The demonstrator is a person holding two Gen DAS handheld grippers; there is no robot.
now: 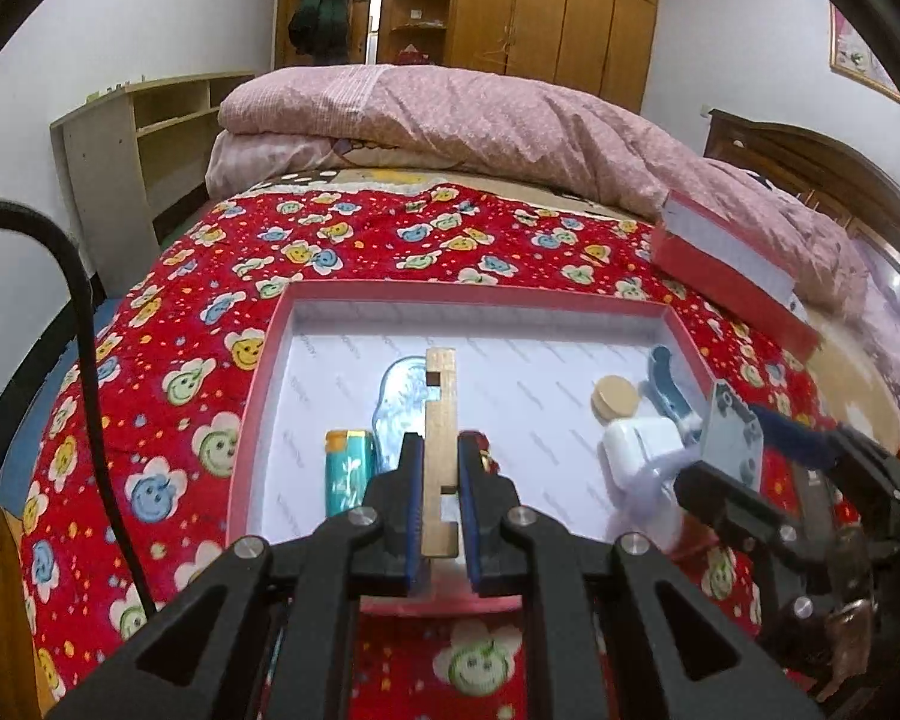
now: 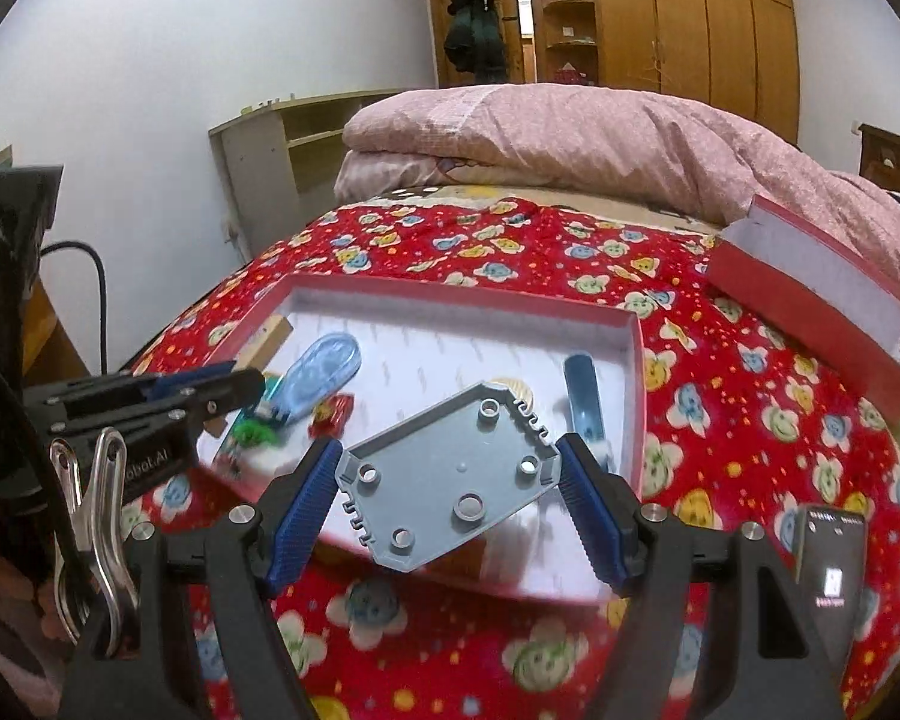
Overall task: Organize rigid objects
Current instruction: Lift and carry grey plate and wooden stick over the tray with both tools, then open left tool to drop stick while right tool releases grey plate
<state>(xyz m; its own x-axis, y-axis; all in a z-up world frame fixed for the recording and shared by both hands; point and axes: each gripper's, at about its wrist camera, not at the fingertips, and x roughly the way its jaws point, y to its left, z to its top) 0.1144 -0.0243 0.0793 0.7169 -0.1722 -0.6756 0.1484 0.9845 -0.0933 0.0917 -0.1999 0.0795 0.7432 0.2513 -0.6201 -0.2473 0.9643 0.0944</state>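
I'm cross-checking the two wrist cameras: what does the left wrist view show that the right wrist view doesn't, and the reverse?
Only the left wrist view shows the white power adapter and the teal lighter clearly, and the left gripper shut on the notched wooden piece.

Only the right wrist view shows the phone on the quilt, the steel clip and a red packet lying unobscured.

Both show the red tray, its lid, the blue clear case, and the right gripper holding the grey plastic plate.

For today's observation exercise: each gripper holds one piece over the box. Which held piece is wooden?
The notched wooden strip, pinched upright in the left gripper. The right gripper holds a flat grey plastic plate instead.
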